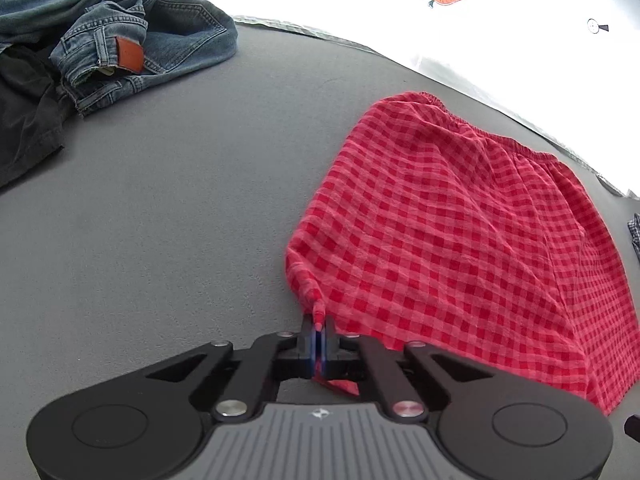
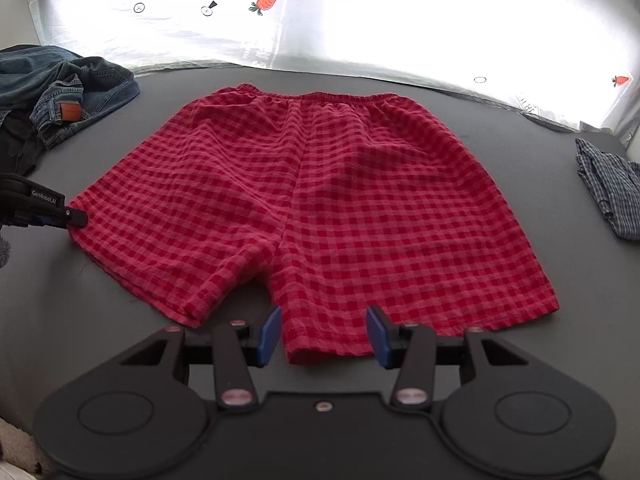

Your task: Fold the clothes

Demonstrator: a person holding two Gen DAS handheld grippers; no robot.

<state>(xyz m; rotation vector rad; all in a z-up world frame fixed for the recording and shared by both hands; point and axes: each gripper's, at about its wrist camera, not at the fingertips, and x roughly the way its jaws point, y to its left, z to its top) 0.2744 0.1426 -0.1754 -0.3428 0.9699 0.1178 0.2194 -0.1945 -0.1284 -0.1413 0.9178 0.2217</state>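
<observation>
Red checked shorts [image 2: 328, 200] lie flat on the grey table, waistband at the far side, leg hems toward me. In the left wrist view the shorts [image 1: 460, 232] spread to the right. My left gripper [image 1: 319, 326] is shut on the outer corner of the left leg hem; it also shows at the left edge of the right wrist view [image 2: 78, 218]. My right gripper [image 2: 324, 334] is open, its blue pads on either side of the right leg's near hem, low over the cloth, nothing held.
Crumpled blue jeans [image 1: 132, 40] and a dark garment [image 1: 24, 120] lie at the far left of the grey table [image 1: 160, 220]. A folded blue plaid garment [image 2: 608, 188] lies at the right. A white carrot-print sheet [image 2: 360, 20] runs along the back.
</observation>
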